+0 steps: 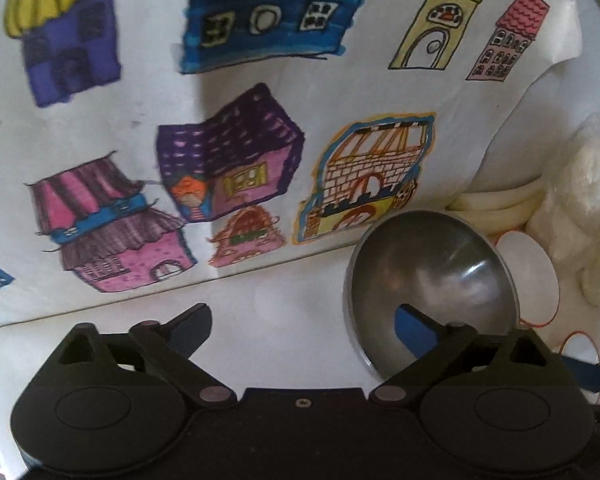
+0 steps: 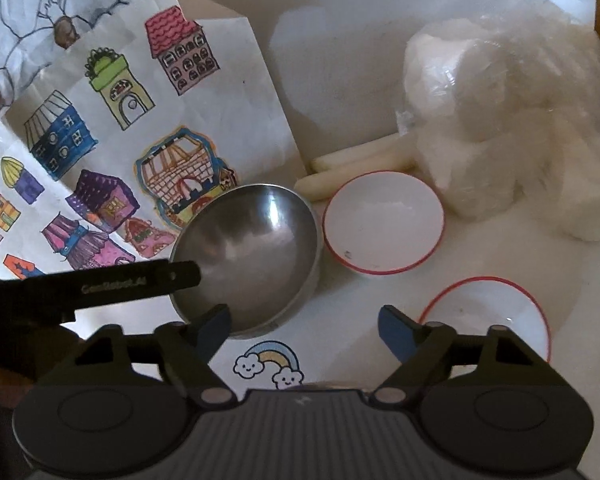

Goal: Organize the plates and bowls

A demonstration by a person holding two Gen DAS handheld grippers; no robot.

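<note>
A steel bowl [image 2: 248,260] sits on the white table beside two white bowls with red rims, one behind it [image 2: 384,222] and one at the front right [image 2: 488,316]. My left gripper [image 1: 304,324] is open; its right finger [image 1: 414,328] reaches over the steel bowl [image 1: 432,284], and its finger also shows from the left in the right wrist view [image 2: 140,284]. My right gripper [image 2: 304,328] is open and empty, just in front of the steel bowl. The far white bowl [image 1: 530,272] peeks out behind the steel one in the left wrist view.
A sheet with coloured house drawings [image 1: 228,128] [image 2: 112,148] lies left of the bowls. A plastic bag of white lumps [image 2: 512,132] and pale sticks [image 2: 352,168] lie at the back right. A rainbow sticker [image 2: 270,364] is on the table near my right gripper.
</note>
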